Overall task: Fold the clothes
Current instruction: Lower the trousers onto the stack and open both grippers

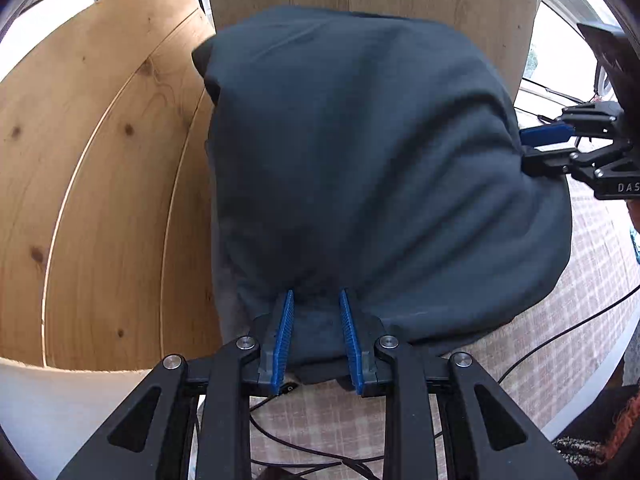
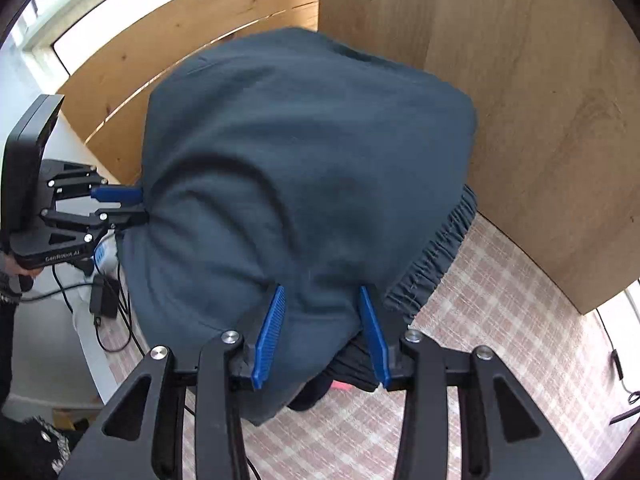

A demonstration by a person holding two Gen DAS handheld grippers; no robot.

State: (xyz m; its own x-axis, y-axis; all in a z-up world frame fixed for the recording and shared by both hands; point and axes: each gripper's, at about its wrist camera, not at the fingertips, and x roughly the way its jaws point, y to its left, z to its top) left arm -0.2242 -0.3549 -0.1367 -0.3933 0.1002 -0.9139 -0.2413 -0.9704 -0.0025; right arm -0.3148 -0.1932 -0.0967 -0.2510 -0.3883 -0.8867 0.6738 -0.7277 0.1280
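A dark navy garment (image 1: 360,168) hangs stretched between my two grippers above the checkered table. My left gripper (image 1: 316,294) is shut on its near edge, with fabric bunched between the blue pads. It also shows in the right wrist view (image 2: 140,204), pinching the garment's left edge. My right gripper (image 2: 322,290) is shut on another bunched edge of the garment (image 2: 304,168). It shows in the left wrist view (image 1: 524,148) at the cloth's right side. A gathered elastic waistband (image 2: 436,252) hangs at the right.
A pink-and-white checkered tablecloth (image 2: 500,320) covers the table below. Wooden panels (image 1: 100,200) stand behind and to the left, and a tall wooden board (image 2: 540,120) to the right. Black cables (image 1: 560,336) trail over the table. A small black adapter (image 2: 102,296) lies at the left.
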